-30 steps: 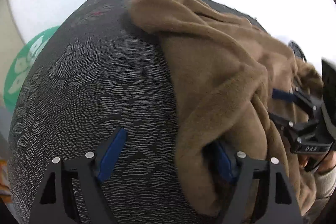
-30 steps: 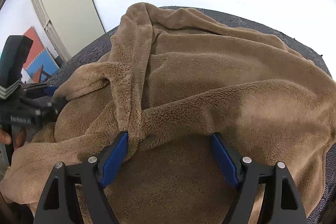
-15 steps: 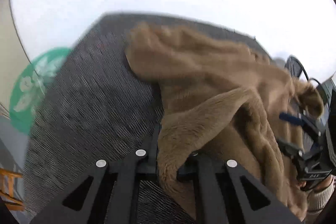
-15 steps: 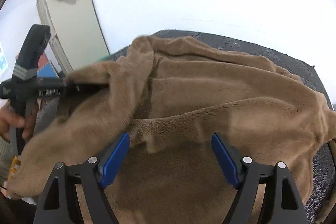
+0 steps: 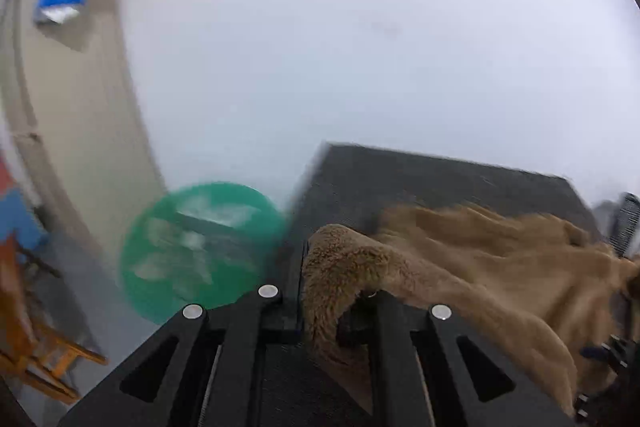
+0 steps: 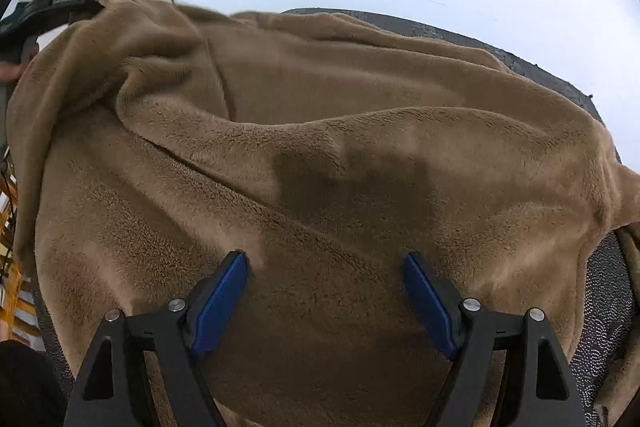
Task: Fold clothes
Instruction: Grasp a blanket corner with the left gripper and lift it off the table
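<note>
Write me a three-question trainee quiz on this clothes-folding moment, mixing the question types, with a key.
1. True or false: the left tongs are shut on a fold of the brown fleece.
2. The right tongs are: A) shut on the fleece, B) open above the fleece, C) out of view.
3. Fill in: the fleece lies on a dark patterned ____.

Key: 1 true; 2 B; 3 table.

Bare dark table [image 5: 420, 179] beyond the brown fleece garment [image 6: 320, 131]; green disc [image 5: 200, 247] off its left edge.
</note>
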### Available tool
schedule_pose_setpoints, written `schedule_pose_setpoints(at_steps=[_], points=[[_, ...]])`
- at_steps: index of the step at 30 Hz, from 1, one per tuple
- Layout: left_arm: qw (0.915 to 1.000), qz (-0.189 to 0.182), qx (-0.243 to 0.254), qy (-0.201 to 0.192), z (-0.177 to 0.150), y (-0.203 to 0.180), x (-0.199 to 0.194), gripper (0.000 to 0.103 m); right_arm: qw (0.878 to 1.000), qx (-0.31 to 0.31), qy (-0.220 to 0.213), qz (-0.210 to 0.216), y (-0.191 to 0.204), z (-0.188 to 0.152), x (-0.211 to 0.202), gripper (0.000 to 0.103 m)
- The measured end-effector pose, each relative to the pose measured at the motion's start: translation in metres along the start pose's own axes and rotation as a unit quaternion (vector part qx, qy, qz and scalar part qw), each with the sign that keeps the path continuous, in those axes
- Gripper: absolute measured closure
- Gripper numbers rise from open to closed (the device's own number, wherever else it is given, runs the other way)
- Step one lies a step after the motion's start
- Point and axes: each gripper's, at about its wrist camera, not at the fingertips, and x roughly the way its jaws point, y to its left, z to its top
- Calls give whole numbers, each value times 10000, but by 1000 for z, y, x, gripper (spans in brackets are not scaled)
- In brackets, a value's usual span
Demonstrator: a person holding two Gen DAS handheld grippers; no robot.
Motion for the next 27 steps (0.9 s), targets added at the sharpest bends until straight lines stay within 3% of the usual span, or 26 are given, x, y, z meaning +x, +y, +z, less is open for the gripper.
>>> schedule_pose_setpoints(at_steps=[4,8,11,15,17,18,19,21,22,23,25,27], points=[[9976,513,338,-303,13,20,-3,93,9999,-97,16,-74,5,-1,3,21],[9837,1150,1266,-560,14,1,19,88,9997,-208,36,-129,9,-1,6,18],[9681,1613,1887,-335,6,-14,55,80,9995,-274,48,-177,12,0,8,17],[9644,1766,1953,226,-6,-11,98,62,9994,-289,49,-200,13,1,10,16],[9578,1948,2099,266,-12,-9,107,52,9993,-295,53,-204,13,1,11,16],[9489,2148,2306,168,-16,-11,109,40,9993,-299,57,-193,13,2,12,16],[9329,2442,2645,-46,-22,-16,110,34,9994,-302,61,-183,13,2,12,15],[8847,3099,3430,-598,-34,-28,110,13,9993,-320,72,-164,11,2,11,12],[8584,3378,3763,-868,-40,-34,109,11,9993,-331,77,-166,12,2,12,11],[8481,3474,3876,-992,-39,-36,107,10,9993,-331,78,-167,11,2,12,10],[8546,3406,3792,-993,-30,-35,104,9,9993,-332,81,-168,10,2,12,10],[8710,3300,3519,-925,-12,-31,100,6,9993,-333,80,-172,12,2,11,10]])
